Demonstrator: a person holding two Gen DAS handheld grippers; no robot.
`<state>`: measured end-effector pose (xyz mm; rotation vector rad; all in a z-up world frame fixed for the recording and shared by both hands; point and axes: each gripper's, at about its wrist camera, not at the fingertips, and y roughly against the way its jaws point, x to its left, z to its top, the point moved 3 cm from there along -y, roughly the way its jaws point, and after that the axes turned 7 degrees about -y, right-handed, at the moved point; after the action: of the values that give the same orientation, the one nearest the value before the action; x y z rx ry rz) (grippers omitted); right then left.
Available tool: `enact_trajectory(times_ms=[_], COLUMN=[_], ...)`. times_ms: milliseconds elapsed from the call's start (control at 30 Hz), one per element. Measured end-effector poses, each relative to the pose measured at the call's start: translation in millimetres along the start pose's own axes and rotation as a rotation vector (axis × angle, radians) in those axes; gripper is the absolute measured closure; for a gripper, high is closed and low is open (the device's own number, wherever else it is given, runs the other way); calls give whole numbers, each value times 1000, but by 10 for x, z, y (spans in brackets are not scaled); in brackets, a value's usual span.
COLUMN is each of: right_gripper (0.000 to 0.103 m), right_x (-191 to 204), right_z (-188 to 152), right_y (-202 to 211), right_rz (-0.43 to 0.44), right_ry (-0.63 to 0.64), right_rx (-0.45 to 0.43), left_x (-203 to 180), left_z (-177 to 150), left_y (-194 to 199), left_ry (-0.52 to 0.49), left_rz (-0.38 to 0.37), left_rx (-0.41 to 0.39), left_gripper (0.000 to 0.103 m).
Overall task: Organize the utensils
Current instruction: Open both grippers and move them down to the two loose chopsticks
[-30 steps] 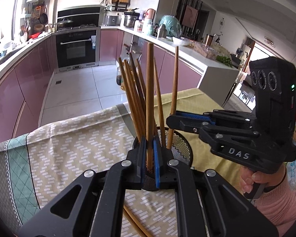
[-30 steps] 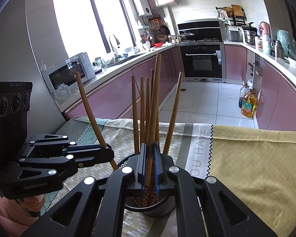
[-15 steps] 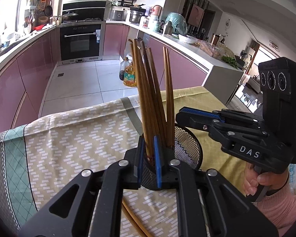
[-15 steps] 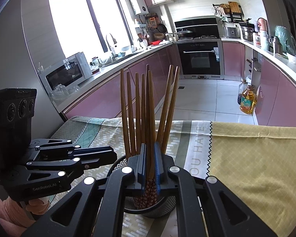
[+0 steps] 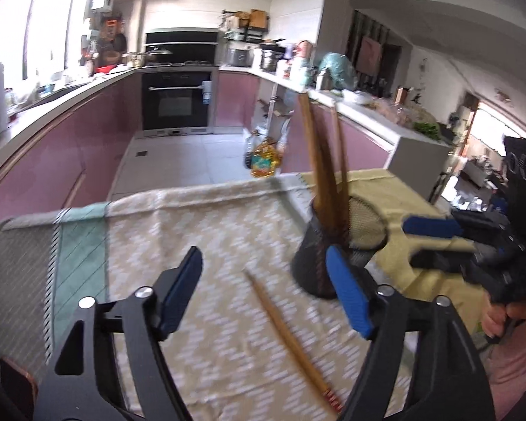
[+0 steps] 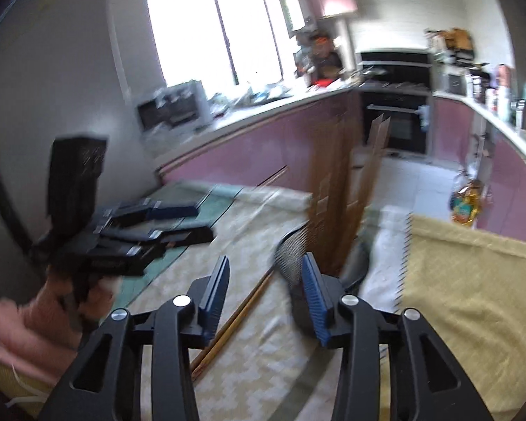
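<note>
You have open cloth (image 5: 200, 231) on the left to move over. The black cup (image 5: 315, 256) full of tall chopsticks (image 5: 319, 165) blocks the right, and loose chopsticks (image 5: 284, 333) lie in the middle.

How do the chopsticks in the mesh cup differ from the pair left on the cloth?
The chopsticks in the mesh cup stand nearly upright, bunched together; the pair on the cloth lies flat, pointing diagonally. The cup bunch sits inside the black mesh cup; the loose pair lies beside it, between the fingers of the open left claw, untouched. Both look like brown wood.
</note>
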<state>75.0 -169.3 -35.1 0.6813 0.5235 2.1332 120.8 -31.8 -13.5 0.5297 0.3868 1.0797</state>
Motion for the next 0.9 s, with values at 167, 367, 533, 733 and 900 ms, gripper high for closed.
enact_trajectory(times_ms=[167, 367, 533, 733, 900], right_gripper=[61, 61, 61, 61, 61], right_x=[94, 115, 173, 249, 254], right_z=[-360, -582, -649, -707, -722], right_y=[-454, -711, -748, -802, -791], right_rz=[7, -53, -103, -166, -193], right_ry=[-39, -77, -65, -31, -30], right_rx=[143, 204, 212, 224, 225], left_x=[97, 173, 199, 195, 197], left_z=[-268, -506, -649, -730, -760], left_y=[-2, -24, -59, -91, -102], left_ry=[26, 58, 74, 76, 77], left_rz=[53, 56, 53, 42, 33], left_rx=[41, 82, 111, 134, 137], left_gripper=[17, 17, 18, 20, 21])
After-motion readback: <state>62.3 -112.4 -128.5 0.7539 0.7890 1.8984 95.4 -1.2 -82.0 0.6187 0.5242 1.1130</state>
